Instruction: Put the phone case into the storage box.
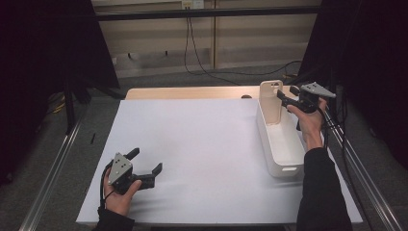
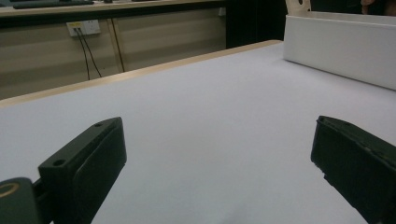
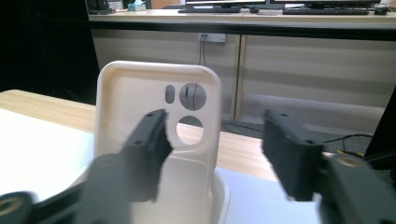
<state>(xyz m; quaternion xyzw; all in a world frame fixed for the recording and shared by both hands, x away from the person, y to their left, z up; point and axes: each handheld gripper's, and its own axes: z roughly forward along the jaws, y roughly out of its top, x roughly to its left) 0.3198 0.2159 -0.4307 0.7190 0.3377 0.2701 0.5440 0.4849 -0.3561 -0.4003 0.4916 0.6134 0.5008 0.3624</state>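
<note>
Phone case (image 1: 270,98) stands upright in the white bin (image 1: 284,144).
Right gripper (image 1: 284,97) just beside it, jaws parted, gripping nothing.

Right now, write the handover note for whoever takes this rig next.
Right tool: open at the far end of the white bin, pads off the cream phone case.
Left tool: open, holding nothing, low over the white table cover at near left.
Case: stands upright in the bin's far end, leaning on its end wall.
Done: case is in the bin.
Left: back the right tool away.
</note>
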